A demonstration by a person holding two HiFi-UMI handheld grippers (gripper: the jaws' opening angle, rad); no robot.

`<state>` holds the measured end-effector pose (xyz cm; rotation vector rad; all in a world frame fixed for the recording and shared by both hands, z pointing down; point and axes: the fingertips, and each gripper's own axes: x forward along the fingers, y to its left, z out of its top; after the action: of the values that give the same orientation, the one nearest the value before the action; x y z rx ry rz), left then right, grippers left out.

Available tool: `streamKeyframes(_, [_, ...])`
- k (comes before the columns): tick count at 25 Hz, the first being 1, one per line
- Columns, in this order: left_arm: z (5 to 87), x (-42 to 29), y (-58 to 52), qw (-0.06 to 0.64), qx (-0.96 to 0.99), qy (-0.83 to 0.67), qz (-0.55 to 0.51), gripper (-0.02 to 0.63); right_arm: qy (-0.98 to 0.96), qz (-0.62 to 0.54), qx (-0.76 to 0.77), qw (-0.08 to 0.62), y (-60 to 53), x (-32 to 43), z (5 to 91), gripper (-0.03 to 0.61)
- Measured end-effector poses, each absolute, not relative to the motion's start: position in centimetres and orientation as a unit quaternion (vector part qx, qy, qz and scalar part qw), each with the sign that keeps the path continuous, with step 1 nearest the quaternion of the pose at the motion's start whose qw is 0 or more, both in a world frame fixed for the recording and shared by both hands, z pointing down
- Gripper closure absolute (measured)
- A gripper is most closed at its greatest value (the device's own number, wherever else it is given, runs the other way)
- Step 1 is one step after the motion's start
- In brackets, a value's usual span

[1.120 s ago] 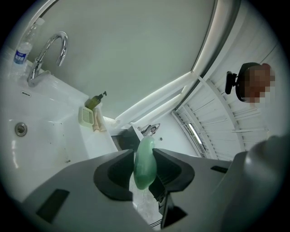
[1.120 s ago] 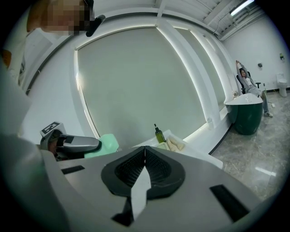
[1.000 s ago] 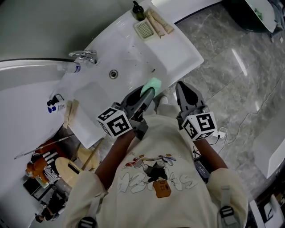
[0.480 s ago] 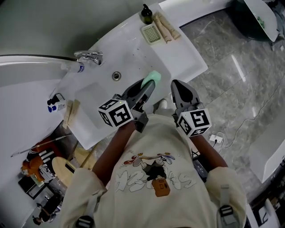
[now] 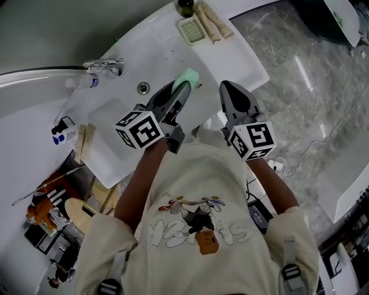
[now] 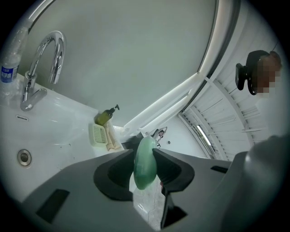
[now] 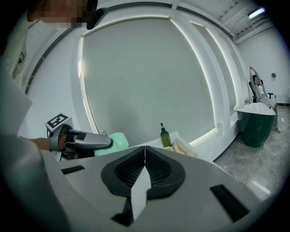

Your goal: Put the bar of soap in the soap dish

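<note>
Green and oval, the bar of soap (image 6: 145,164) stands on edge between the jaws of the left gripper (image 6: 145,156), which press against its two broad faces and hold it in the air at the lower middle of the left gripper view. In the head view it pokes out past the jaw tips at upper centre, above the white sink counter (image 5: 236,60) and a little right of the drain (image 5: 143,87). The right gripper (image 7: 144,163) has its ribbed jaws brought together with nothing between them; in the head view it sits just right of the left one, near the counter's front edge. The soap dish (image 5: 192,30), pale and slotted, lies at the top of the head view, well apart from the soap. A dark pump bottle (image 5: 185,6) stands just above it, and what look like rolled towels (image 5: 214,23) lie against its right side. A chrome faucet (image 5: 104,66) rises at upper left, with a clear water bottle (image 6: 9,68) beside it at the left edge of the left gripper view.
</note>
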<state>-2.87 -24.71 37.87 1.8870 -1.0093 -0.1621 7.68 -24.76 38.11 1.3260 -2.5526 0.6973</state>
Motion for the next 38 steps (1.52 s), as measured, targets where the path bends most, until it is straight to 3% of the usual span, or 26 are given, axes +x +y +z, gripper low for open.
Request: streamKeyframes(38, [47.9,-5.2,-35.5,0.486,0.748,-0.450,-0.046,0.472,-0.864,0.223,0.431,0.134,-34.6,4.3,45.7,0.571])
